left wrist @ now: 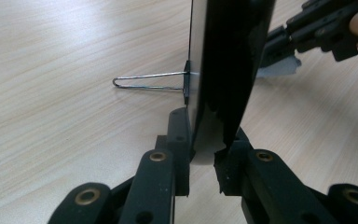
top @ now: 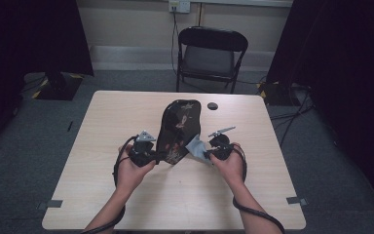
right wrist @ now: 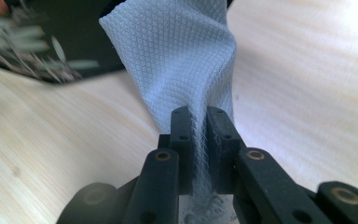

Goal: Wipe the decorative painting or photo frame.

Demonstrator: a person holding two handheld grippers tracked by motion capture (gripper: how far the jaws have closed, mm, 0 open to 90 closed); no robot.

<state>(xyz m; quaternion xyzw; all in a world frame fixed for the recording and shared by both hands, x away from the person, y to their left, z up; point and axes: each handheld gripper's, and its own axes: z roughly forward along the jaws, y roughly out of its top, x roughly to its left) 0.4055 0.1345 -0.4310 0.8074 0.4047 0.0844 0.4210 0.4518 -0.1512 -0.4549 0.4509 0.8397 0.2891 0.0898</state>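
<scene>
Black and glossy, a tall rounded panel with a floral pattern point(top: 177, 129) stands on edge at the centre of the high view, on the pale wood-grain table point(top: 102, 126). The left gripper point(top: 148, 155) sits just left of the panel's lower edge; in the left gripper view its jaws are closed tight on the bottom of the panel point(left wrist: 228, 60), which rises from between them up the middle of the frame, with a white back face showing on its left side. A thin wire stand point(left wrist: 149, 81) juts from that back face toward the left of the frame, resting on the table.

The right gripper point(top: 209, 153) is just right of the panel in the high view. Its jaws are pinched narrow on a pale blue-grey woven cloth point(right wrist: 182, 60), which fans upward from them to the top centre of the right gripper view; its upper end lies against the panel's dark patterned face at the upper left.

At the top of the high view, a black folding chair point(top: 212, 56) stands beyond the table.
</scene>
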